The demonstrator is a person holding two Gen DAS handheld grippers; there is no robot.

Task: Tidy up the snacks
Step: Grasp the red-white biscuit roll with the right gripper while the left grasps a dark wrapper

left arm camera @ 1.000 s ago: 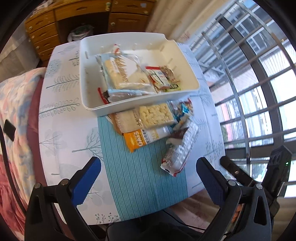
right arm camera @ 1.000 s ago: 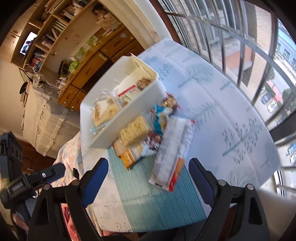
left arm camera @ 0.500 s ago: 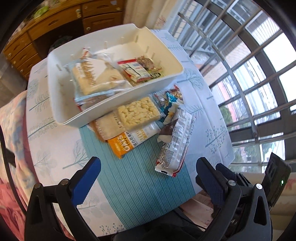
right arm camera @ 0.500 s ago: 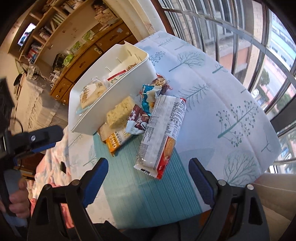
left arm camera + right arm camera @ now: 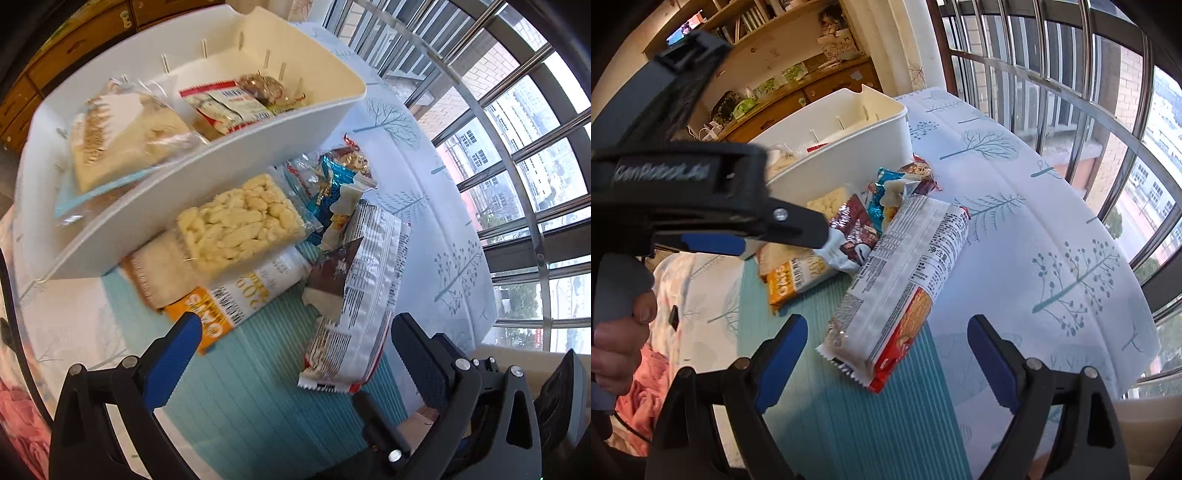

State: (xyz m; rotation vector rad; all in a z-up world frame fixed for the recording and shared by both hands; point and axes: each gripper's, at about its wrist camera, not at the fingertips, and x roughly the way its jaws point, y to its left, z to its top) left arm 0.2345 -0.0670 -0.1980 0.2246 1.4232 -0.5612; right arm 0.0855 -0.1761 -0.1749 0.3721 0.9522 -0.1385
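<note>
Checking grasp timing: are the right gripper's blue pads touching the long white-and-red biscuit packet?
Apart. In the right wrist view, the right gripper stands open, teal placemat showing between each pad and the long white-and-red biscuit packet.

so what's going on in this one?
A person is sorting snacks with two hand-held grippers. The white bin already holds a few packets; a pile still lies beside it on the teal placemat. Both grippers are open and empty. The right hand-held gripper is lined up on the long biscuit pack, and the left hand-held gripper is over the pile near the orange-ended packet. Nothing is gripped yet.
</note>
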